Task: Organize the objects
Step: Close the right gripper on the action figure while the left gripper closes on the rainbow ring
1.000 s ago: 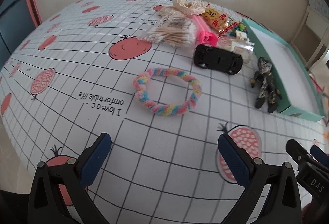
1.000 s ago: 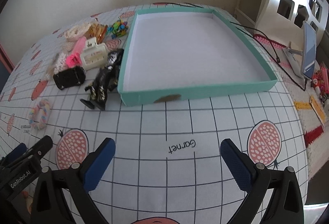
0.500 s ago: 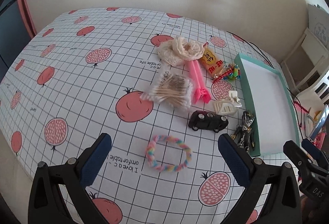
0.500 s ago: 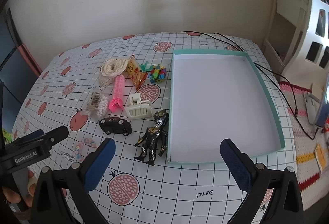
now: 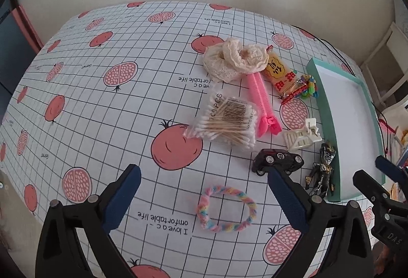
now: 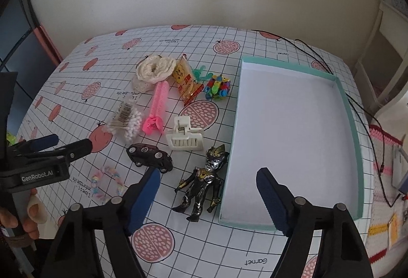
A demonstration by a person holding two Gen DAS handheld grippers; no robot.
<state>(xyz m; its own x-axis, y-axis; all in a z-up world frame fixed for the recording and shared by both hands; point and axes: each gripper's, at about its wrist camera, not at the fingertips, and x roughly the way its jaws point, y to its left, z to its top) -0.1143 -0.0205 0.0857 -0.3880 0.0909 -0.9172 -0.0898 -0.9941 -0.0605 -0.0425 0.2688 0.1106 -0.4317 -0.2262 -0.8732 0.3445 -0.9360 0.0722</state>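
An empty teal tray with a white floor lies on the table's right side. Left of it lie a black-and-gold action figure, a black toy car, a white hair claw, a pink comb, a bag of cotton swabs, a cream lace scrunchie, a yellow snack packet, colourful small clips and a pastel braided hair tie. My left gripper hovers open above the hair tie. Above the figure and the tray's near edge, my right gripper is open and empty.
The table wears a white grid cloth with pomegranate prints. A black cable runs past the tray's far right side. White furniture stands at the right, with a crocheted mat below it. A hand holds the left gripper's handle.
Both grippers have risen and pulled back from the table, so much more of the cloth and objects shows. Both stay open; no object has moved.
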